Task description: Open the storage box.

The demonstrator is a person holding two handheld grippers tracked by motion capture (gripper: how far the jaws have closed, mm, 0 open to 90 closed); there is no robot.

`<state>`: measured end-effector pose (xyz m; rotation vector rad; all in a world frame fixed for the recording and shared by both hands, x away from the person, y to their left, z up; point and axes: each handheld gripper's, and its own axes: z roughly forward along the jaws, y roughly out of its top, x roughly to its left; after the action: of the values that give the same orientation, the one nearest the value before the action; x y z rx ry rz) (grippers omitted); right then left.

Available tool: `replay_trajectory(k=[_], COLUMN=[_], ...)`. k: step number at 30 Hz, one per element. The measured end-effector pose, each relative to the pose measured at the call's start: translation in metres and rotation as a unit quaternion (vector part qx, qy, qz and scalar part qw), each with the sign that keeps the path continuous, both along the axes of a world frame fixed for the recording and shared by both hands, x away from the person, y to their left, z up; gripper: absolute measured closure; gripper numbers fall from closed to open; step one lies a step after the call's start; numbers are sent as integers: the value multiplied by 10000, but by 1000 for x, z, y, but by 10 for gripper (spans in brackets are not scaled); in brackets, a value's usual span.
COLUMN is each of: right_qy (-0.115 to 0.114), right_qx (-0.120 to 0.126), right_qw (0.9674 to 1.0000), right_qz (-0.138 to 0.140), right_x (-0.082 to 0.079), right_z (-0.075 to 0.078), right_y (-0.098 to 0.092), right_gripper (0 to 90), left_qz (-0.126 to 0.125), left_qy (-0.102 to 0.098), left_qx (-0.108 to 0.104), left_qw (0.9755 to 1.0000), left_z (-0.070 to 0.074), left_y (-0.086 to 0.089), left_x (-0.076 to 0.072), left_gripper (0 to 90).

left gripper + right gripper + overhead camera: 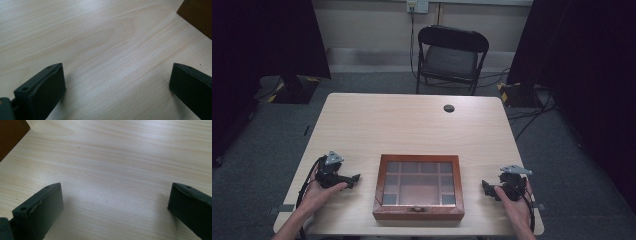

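Note:
A wooden box [419, 187] with a glass lid, closed, sits near the front middle of the light wooden table [412, 125]; several compartments show through the glass. My left gripper [353, 179] rests on the table left of the box, pointing toward it, jaws wide apart. In the left gripper view the left gripper [117, 82] is open over bare wood, with the box's corner [197, 15] at the upper right. My right gripper [486, 188] rests right of the box, also open. In the right gripper view the right gripper [115, 202] spans bare table, the box's corner [11, 135] at the upper left.
A small dark round cap [449, 108] sits in the table near its far edge. A black folding chair [451, 55] stands beyond the table. Cables lie on the grey floor at the right.

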<state>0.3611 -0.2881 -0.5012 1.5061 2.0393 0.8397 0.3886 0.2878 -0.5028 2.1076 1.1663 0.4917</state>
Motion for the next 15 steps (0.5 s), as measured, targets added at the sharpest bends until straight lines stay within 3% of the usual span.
replay_trajectory(k=[8, 12, 15], right_qy=[-11, -37, 111], right_qx=[37, 69, 140], right_qw=[10000, 9999, 9996], right_qz=[34, 114, 207], right_x=[0, -1, -1], right_z=[1, 5, 8], right_y=[2, 2, 3], right_gripper=[16, 190, 205], left_qz=[-3, 1, -1], left_qy=[-10, -13, -9], left_qx=[-2, -1, -4], left_qw=[10000, 10000, 10000], left_z=[0, 0, 0], left_y=[0, 0, 0], left_x=[0, 0, 0], left_gripper=[0, 0, 0])
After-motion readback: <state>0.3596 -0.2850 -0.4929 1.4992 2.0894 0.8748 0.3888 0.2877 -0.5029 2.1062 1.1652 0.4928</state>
